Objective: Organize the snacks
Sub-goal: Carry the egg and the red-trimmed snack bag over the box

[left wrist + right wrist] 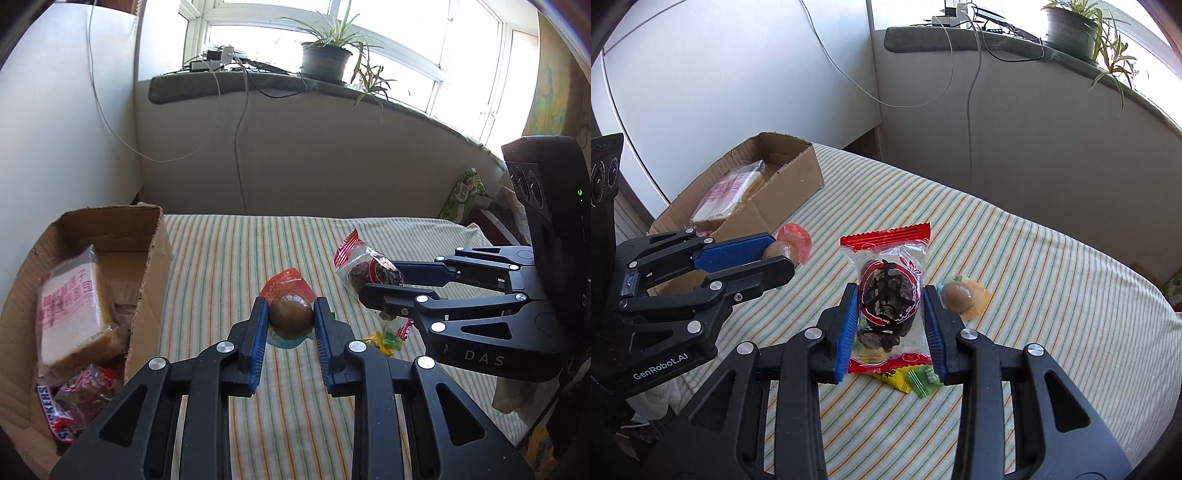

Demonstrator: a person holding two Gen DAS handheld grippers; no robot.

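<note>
My left gripper (290, 314) is shut on a brown packed egg (290, 313) in a red-topped wrapper, just above the striped cloth; it also shows in the right wrist view (781, 252). My right gripper (891, 312) is shut on a clear, red-edged bag of dried dates (888, 295), which also shows in the left wrist view (364, 266). A cardboard box (147, 266) at the left holds a bread pack (70, 306), a Snickers bar (55, 417) and other snacks.
A second packed egg (958, 295) in an orange wrapper lies right of the date bag. Yellow and green candies (914, 380) lie under my right gripper. The striped cloth (1052, 277) covers the table. A wall, cables and a windowsill with a plant (325, 59) are behind.
</note>
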